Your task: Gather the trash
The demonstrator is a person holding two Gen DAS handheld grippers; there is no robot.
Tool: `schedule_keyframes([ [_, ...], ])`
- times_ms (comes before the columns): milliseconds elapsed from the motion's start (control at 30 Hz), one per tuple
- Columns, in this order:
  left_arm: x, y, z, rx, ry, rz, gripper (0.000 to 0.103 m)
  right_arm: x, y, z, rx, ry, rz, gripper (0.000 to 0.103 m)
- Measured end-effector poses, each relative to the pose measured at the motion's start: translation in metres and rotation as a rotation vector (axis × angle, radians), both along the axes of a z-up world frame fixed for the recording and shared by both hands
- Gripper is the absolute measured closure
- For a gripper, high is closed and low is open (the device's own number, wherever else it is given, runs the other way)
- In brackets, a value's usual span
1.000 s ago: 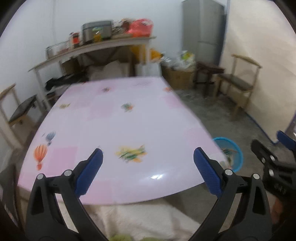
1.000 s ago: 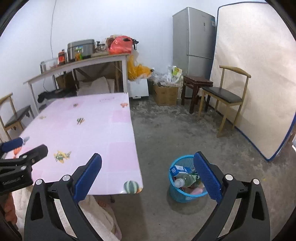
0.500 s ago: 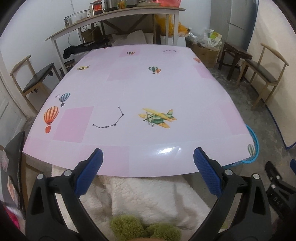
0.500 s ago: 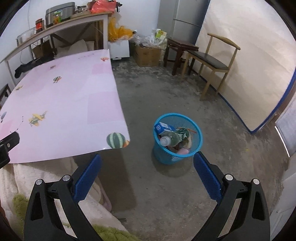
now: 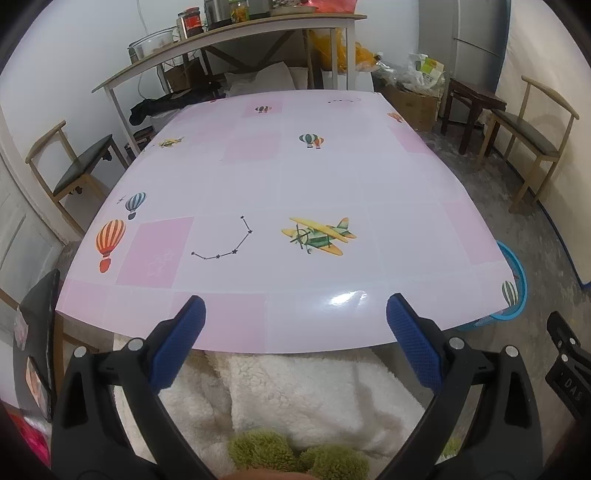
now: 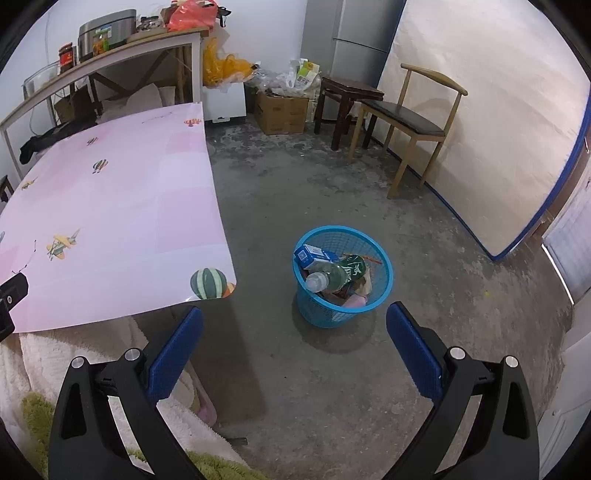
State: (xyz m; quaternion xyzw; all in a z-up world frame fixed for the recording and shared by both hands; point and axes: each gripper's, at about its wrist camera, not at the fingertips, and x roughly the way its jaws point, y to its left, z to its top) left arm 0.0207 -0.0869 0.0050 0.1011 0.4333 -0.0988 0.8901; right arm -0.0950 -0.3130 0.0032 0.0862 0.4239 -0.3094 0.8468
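A blue mesh trash basket (image 6: 384,266) stands on the concrete floor right of the table; inside lie a blue carton (image 6: 312,255), a clear plastic bottle (image 6: 325,278) and other rubbish. In the left wrist view only the basket's rim (image 5: 517,273) peeks past the table corner. My left gripper (image 5: 295,317) hovers open over the near edge of the pink table (image 5: 280,177), with nothing between its fingers. My right gripper (image 6: 294,326) is open above the floor, just in front of the basket, holding nothing. No loose trash shows on the tabletop.
A white fleece garment (image 5: 295,384) on a person fills the bottom. Wooden chairs (image 6: 413,122) (image 5: 77,162), a dark stool (image 6: 347,96), a cardboard box (image 6: 280,107), a fridge (image 6: 354,37) and a cluttered shelf table (image 5: 229,33) line the walls. A mattress (image 6: 491,122) leans at right.
Both grippers have tilted downward and pulled back slightly; the table's near edge and the basket now sit higher and fuller in view. Both stay open.
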Motion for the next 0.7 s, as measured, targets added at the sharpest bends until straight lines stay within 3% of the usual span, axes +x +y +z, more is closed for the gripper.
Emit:
schedule_keyframes([
  [700,-0.0064,-0.0088,-0.0012,0.002,0.005,-0.045,0.009,-0.0059,-0.0067,0.0008,-0.001,-0.010,-0.034,0.006],
])
